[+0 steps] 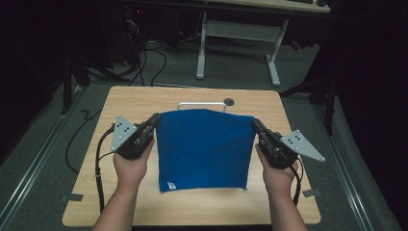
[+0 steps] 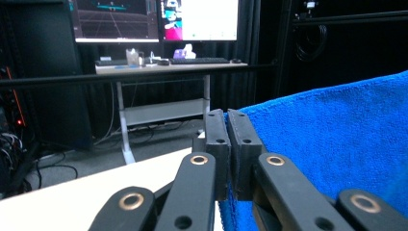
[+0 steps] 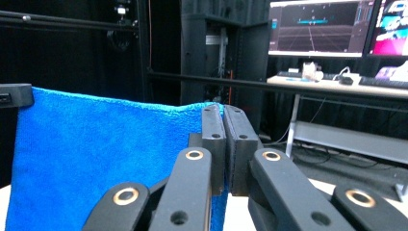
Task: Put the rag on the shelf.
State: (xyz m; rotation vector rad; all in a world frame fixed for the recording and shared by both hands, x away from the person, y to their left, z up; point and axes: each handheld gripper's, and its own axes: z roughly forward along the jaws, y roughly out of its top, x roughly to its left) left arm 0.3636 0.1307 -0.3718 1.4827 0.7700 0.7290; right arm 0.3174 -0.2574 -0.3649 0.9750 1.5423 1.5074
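A blue towel hangs stretched between both grippers above the wooden table, its far edge lifted and its near edge with a small white tag resting toward the person. My left gripper is shut on the towel's far left corner; its jaws are pressed together on the cloth. My right gripper is shut on the far right corner, jaws closed on the blue towel. The far tip of the left gripper shows at the towel's other corner in the right gripper view.
A white metal handle and a round grommet sit at the table's far edge behind the towel. Beyond stands a desk with monitors and a keyboard. Cables trail off the table's left side.
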